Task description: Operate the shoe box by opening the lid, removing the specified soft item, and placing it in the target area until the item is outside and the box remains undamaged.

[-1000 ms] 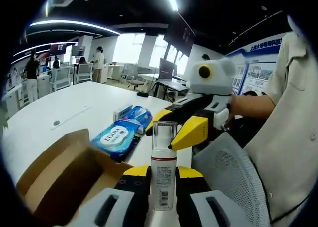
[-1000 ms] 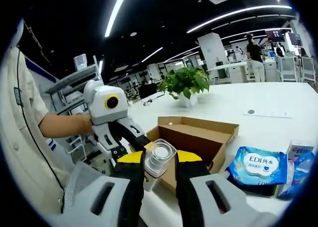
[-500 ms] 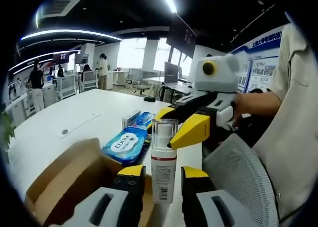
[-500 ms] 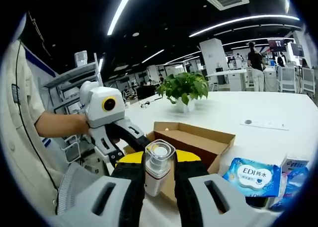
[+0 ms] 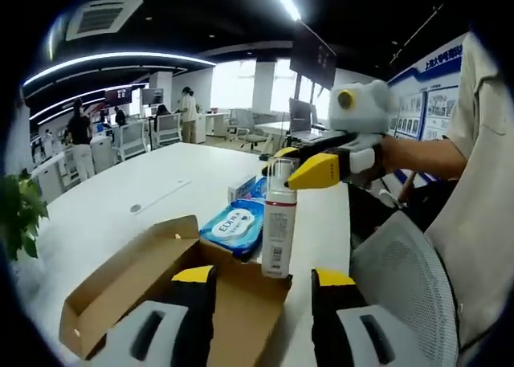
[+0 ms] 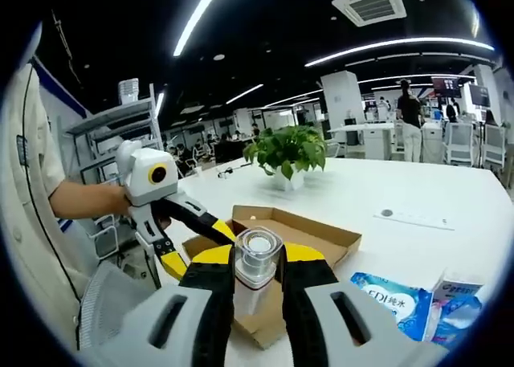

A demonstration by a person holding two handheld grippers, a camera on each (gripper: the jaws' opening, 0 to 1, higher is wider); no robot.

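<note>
1. The bottle (image 5: 279, 218) hangs upright over the near edge of the table (image 5: 120, 198), just past the open shoe box (image 5: 161, 283), pinched at its cap by the right gripper (image 6: 257, 264).
2. The left gripper (image 5: 259, 283) is spread, holding nothing, with the bottle at twelve o'clock from its jaws.
3. To do it well, I would carry the bottle level and clear of the cardboard flaps, then lower it gently.
4. Count: one bottle, one box, one wipes pack (image 5: 234, 226) at eleven o'clock from the bottle, perhaps two small packets beyond, one plant (image 6: 287, 148).

An open-plan office: white desks (image 5: 120, 214), swivel chairs (image 5: 167, 128), ceiling light strips (image 6: 197, 18) and a potted plant (image 6: 285, 152).
</note>
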